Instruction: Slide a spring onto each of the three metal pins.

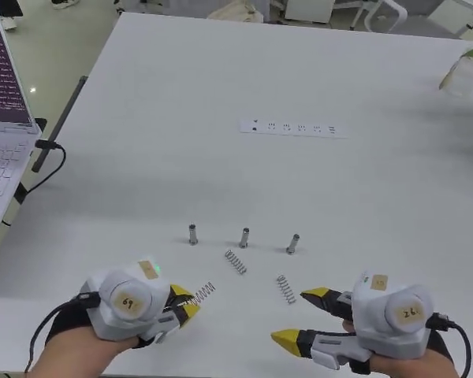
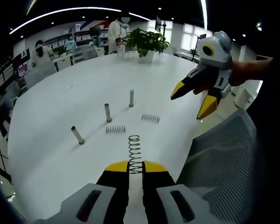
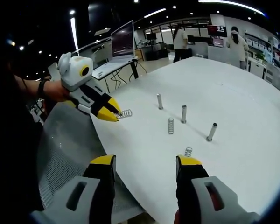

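Clamping a spring (image 2: 135, 151), the left gripper (image 2: 135, 166) hovers near three pins (image 2: 108, 113).

White counter (image 1: 221, 173); three metal pins (image 1: 193, 234) (image 1: 243, 237) (image 1: 292, 243) stand upright in a row; two springs (image 1: 235, 261) (image 1: 285, 288) lie flat just beside them; a power strip (image 1: 293, 127) lies farther back; a potted plant (image 1: 467, 72) at the far right corner.

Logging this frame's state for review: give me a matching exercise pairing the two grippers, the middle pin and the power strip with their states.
1 left gripper
2 right gripper
3 middle pin
4 power strip

A jaws open, holding nothing
B upright, bare
C jaws shut on a spring
D lying flat, white

Pairs: 1-C, 2-A, 3-B, 4-D
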`<state>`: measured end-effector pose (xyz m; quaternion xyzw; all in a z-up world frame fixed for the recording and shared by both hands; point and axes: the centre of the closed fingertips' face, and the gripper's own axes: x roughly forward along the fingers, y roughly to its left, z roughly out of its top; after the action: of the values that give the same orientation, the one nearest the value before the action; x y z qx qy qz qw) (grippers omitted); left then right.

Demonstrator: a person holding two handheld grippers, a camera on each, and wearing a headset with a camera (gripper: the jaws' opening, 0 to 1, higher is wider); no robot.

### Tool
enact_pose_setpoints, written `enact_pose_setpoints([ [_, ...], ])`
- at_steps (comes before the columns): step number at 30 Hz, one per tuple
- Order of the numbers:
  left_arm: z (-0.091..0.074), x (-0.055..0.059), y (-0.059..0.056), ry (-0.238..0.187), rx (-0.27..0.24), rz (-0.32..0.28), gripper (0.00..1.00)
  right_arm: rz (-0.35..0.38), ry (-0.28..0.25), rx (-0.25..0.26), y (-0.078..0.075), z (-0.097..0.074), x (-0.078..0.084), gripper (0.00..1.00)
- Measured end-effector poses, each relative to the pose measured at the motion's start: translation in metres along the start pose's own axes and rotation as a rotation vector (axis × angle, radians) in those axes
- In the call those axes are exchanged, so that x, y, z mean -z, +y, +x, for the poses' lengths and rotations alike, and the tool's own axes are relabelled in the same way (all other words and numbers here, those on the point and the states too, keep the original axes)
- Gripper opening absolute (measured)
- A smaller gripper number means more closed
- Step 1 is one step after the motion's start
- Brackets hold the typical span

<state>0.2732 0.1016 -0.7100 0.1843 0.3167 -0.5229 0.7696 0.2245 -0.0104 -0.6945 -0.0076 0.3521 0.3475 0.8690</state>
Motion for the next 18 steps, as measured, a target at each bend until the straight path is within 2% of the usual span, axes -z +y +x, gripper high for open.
enact_pose_setpoints([
  [11,0.002,-0.014,-0.016,-0.025,0.023,0.032,0.02,-0.018,-0.002,-0.032,0.007,0.007,-0.008,0.47],
  [18,0.003,-0.019,-0.025,-0.035,0.041,0.048,0.02,-0.040,0.001,-0.065,0.014,0.012,-0.011,0.44],
])
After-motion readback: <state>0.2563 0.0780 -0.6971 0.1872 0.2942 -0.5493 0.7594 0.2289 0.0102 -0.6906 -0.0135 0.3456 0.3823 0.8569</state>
